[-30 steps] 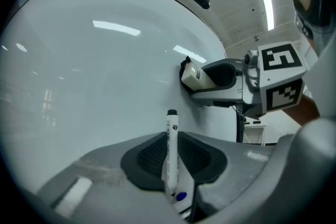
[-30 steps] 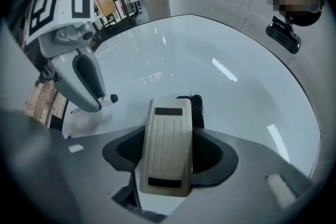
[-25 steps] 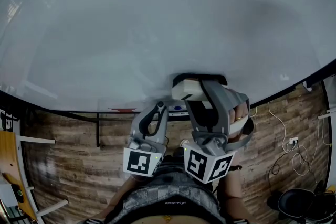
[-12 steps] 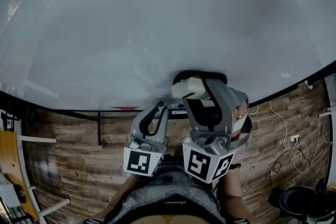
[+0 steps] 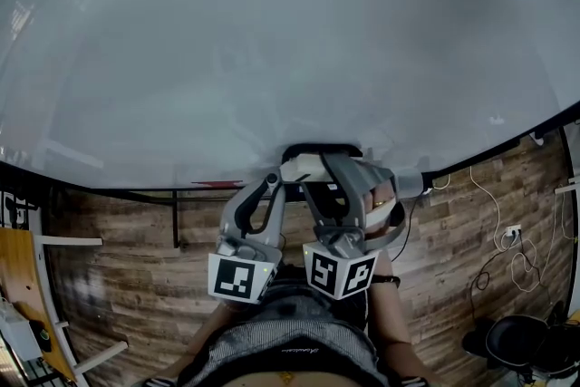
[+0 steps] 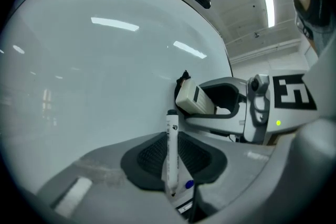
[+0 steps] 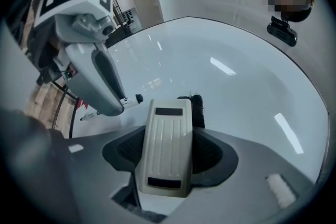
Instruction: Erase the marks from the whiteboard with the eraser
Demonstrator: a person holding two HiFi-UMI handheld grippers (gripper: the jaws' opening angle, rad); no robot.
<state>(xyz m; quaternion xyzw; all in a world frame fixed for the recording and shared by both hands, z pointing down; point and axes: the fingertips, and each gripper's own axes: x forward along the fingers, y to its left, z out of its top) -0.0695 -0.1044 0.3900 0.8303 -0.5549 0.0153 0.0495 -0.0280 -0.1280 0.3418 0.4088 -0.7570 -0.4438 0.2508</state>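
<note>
Right gripper (image 7: 167,150): clamped on eraser (image 7: 165,136), ribbed back toward camera
Eraser axis: along the jaws, far end toward whiteboard (image 5: 272,41)
Eraser location: black felt at board's lower edge
Left gripper (image 6: 172,162): closed on marker (image 6: 171,139), pointing boardward, near eraser

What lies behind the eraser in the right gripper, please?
The whiteboard lies right behind the eraser, whose black felt faces it. The whiteboard around it looks clean. Whatever is under the felt is covered, and I cannot tell whether the felt touches.
</note>
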